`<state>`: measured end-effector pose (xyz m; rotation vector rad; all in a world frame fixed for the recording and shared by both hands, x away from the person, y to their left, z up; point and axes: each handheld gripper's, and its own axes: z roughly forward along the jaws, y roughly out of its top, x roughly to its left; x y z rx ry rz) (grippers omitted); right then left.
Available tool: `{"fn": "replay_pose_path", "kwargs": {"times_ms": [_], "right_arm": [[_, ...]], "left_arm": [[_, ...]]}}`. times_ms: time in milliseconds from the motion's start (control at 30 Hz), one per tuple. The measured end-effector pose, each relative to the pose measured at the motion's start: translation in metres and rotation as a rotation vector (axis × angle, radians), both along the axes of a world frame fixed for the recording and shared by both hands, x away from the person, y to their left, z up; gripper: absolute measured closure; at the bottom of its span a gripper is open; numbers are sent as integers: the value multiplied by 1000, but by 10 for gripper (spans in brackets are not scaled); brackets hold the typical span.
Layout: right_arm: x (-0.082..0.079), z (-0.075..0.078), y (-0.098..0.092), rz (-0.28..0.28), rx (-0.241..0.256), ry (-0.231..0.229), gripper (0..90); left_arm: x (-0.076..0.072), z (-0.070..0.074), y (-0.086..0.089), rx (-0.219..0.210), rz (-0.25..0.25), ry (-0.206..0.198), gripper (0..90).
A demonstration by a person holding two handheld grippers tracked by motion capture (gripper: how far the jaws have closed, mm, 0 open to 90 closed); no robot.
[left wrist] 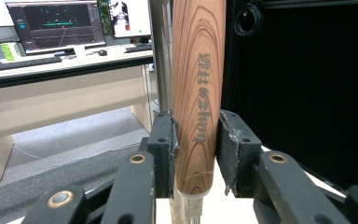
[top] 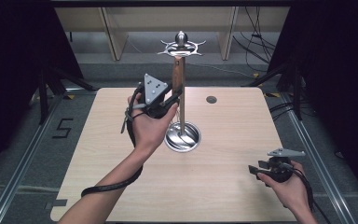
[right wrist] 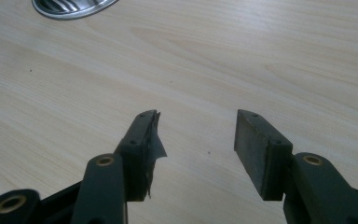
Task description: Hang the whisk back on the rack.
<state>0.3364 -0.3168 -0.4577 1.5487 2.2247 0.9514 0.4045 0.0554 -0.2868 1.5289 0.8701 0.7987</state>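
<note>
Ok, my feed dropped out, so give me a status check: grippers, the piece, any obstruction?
Left gripper shut on wooden handle, hanging from the stand. Right gripper open, empty, over table. Nothing in the way.

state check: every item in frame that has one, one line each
left gripper: shut on the wooden handle, raised above the table
wooden handle: upright, hanging on the stand beside its metal pole
stand: upright, round base on the table
right gripper: open, holding nothing, low over the table
</note>
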Motion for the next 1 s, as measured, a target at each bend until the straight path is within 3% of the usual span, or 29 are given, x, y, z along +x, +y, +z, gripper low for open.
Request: {"fn": "replay_pose_path", "kwargs": {"times_ms": [333,433,567,700,733,933,967,1000], "right_arm": [[-1,0,1,-5,5,-2,499],[0,0,0,-3,-1,-6,499],[-1,-1,2,-10,19,6,495],[-1,-1,1,-4,6,-1,492],[0,-1,0,6,1,-16,491],[0,-1,2,0,14,9,488],[0,-2,0,16,0,-9,487],[-1,-1,2,0,14,10,486]], "left_arm": [[-3,-2,6,-7,-31,6,612],[-5,-4,11,-25,-67,36,539],[-9,-8,17,-22,-89,56,480],[-15,-11,26,-14,-105,77,440],[-17,-12,27,-16,-104,81,420],[-26,-22,43,-9,-86,107,364],[-28,-25,46,-5,-87,115,361],[-29,-27,49,-10,-83,120,361]]}}
